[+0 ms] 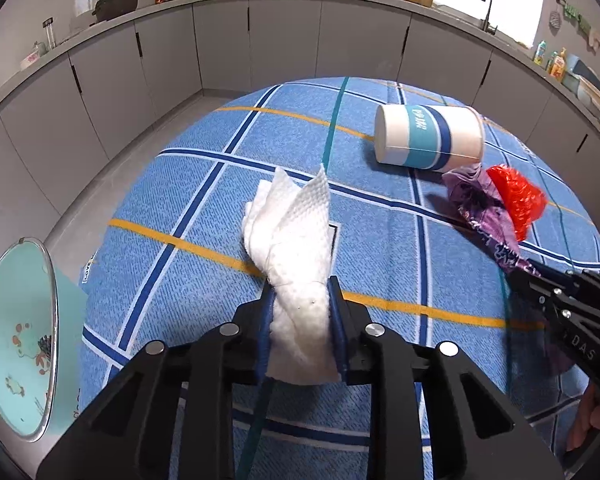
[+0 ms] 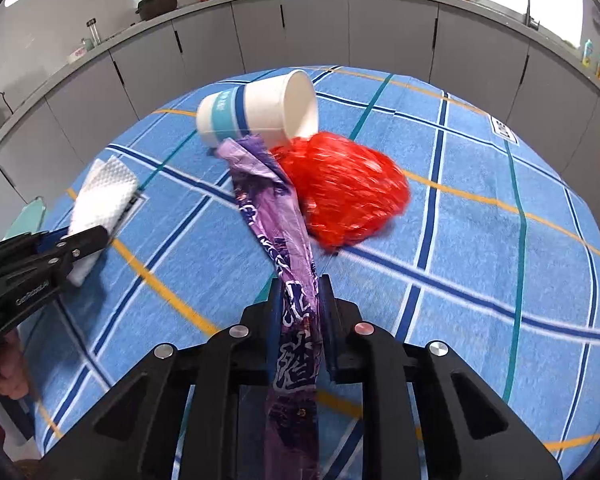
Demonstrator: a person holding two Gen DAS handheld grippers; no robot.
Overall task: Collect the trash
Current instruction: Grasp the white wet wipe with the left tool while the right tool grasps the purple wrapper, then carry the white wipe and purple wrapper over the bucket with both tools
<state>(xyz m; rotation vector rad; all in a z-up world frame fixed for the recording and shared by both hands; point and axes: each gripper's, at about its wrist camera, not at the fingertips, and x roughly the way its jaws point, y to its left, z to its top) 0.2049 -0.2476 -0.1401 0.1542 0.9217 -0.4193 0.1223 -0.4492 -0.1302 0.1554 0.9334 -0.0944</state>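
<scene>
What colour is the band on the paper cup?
The cup is white with a teal band edged in dark blue; clearest in the left wrist view.

From my remote seat I count two grippers: my left gripper point(image 1: 300, 300) and my right gripper point(image 2: 300, 300). Taking the paper cup point(image 1: 428, 138) as the landmark, that is one cup. One white paper towel point(image 1: 296, 236) sits to its left and nearer me. One purple wrapper point(image 2: 272, 216) reaches right up to it. One red plastic bag point(image 2: 340, 192) lies just beside its mouth. One teal bin point(image 1: 16, 344) is far left.
</scene>
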